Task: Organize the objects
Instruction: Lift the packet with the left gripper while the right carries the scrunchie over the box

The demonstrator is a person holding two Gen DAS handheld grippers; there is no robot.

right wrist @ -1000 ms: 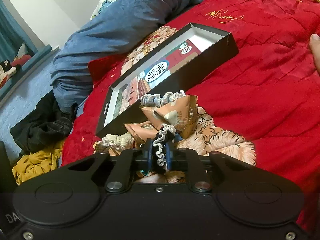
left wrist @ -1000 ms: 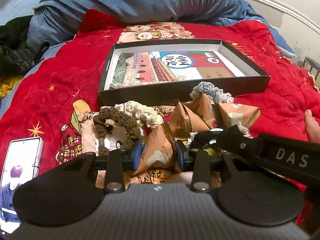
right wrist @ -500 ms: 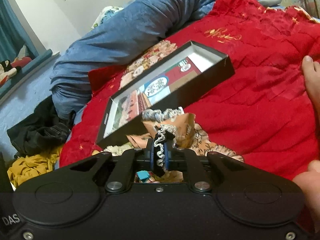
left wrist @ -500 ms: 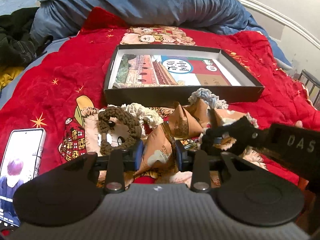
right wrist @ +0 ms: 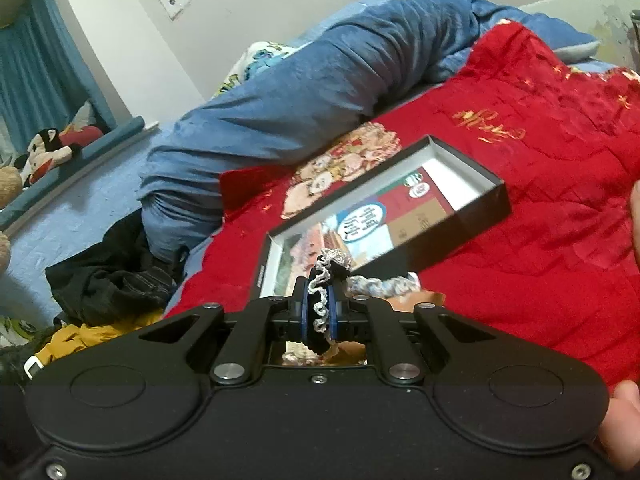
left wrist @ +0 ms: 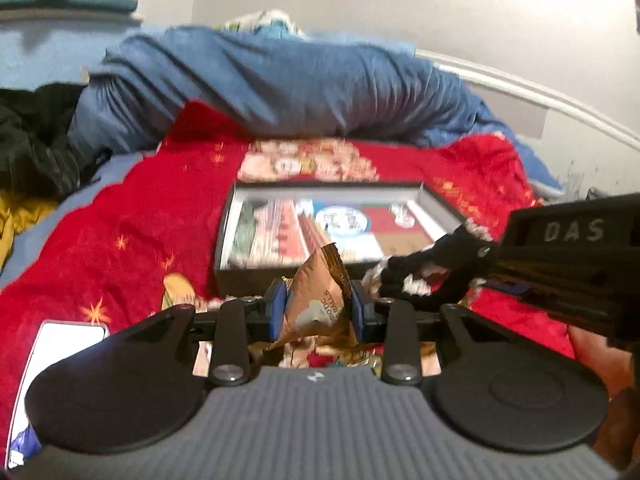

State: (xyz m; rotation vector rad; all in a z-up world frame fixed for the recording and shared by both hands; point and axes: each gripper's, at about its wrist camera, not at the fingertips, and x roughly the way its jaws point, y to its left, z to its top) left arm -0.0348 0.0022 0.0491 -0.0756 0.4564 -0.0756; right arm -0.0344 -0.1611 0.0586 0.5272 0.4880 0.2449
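Crinkly brown foil snack pouch (left wrist: 320,300) is light and slippery; your left jaws pinch its middle, right jaws pinch the soft crocheted scrunchie (right wrist: 320,304), box (left wrist: 256,280) at 12 o'clock

A bed with a red quilt (left wrist: 132,232) carries an open black box (right wrist: 476,196), a blue duvet (left wrist: 280,88) and a phone (left wrist: 60,344).
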